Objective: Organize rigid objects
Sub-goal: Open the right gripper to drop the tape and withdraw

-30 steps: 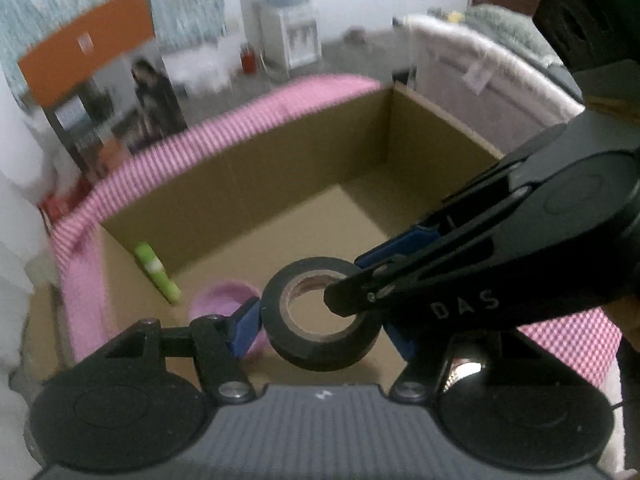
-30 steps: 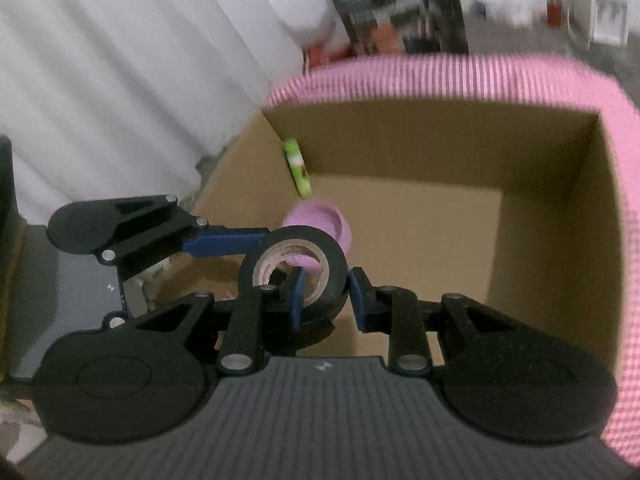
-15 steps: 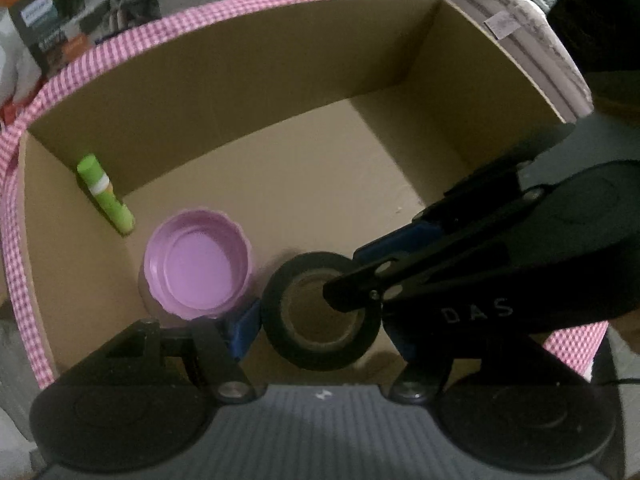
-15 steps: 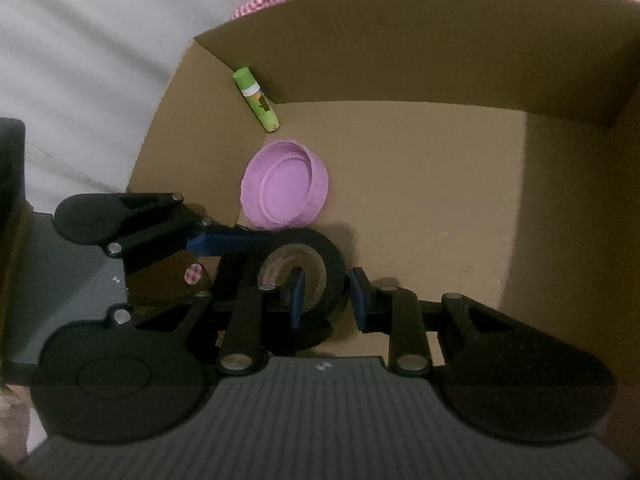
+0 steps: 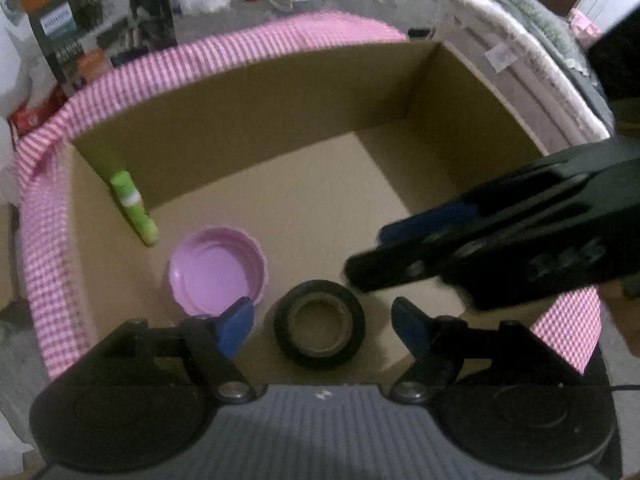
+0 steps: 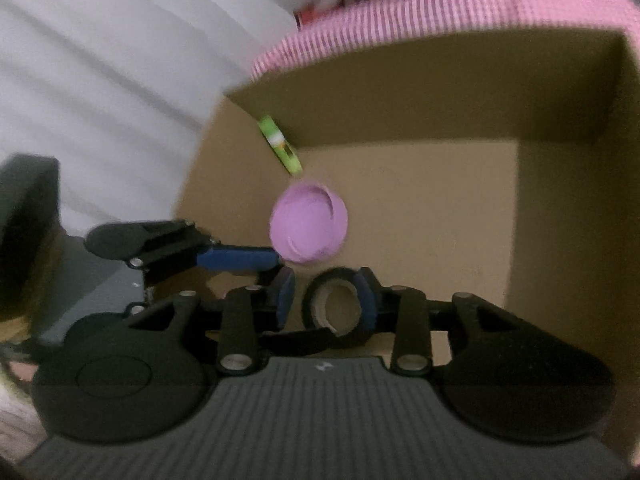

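A black tape roll [image 5: 320, 324] lies flat, low in the cardboard box [image 5: 280, 128] near its front wall. My left gripper [image 5: 324, 326] hangs over it with its jaws opening; the blue pads stand clear on either side of the roll. From the right, my right gripper [image 5: 368, 256] reaches in above the roll, its jaws opening too, with nothing pressed between them. In the right wrist view the tape roll [image 6: 334, 308] shows just behind my right gripper [image 6: 326, 300], free of the pads. A pink lid [image 5: 216, 270] and a green glue stick [image 5: 132, 204] also lie in the box.
The box sits on a pink checked cloth [image 5: 240, 48]. The right half of the box floor [image 5: 328, 200] is bare cardboard. Beyond it stand a printed carton [image 5: 100, 28] and a padded seat [image 5: 520, 52]. A white curtain [image 6: 100, 80] hangs at the left.
Both grippers have let go of the tape roll: the left pads spread off its sides, the right finger came out of its hole. The roll now lies lower in the box.
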`<act>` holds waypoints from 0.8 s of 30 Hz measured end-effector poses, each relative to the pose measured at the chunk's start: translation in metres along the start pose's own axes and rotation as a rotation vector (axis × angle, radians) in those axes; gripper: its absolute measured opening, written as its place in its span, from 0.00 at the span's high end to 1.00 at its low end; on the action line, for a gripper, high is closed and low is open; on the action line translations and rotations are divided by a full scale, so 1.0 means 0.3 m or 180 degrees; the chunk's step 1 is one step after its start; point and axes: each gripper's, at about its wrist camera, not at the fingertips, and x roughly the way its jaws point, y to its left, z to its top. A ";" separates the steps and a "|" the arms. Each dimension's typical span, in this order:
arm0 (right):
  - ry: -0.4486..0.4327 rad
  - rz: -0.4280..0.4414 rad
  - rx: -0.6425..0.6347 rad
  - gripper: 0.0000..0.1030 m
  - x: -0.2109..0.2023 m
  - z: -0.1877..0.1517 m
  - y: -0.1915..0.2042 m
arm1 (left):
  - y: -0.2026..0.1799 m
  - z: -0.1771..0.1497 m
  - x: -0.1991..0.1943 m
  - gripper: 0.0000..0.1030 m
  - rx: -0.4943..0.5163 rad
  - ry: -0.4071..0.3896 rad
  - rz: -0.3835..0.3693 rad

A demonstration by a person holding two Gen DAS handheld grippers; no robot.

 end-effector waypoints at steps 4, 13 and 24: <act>-0.0494 0.0082 -0.0097 0.58 -0.180 -0.066 0.033 | -0.020 -0.039 -0.123 0.21 0.0035 -0.0304 0.0085; -0.1499 0.0086 -0.0133 0.56 -0.532 -0.399 0.050 | -0.100 -0.184 -0.390 0.11 0.0134 -0.1003 0.0219; -0.1607 0.0125 0.0721 0.56 -0.449 -0.763 -0.141 | -0.317 -0.442 -0.384 0.10 0.0451 -0.1360 0.0172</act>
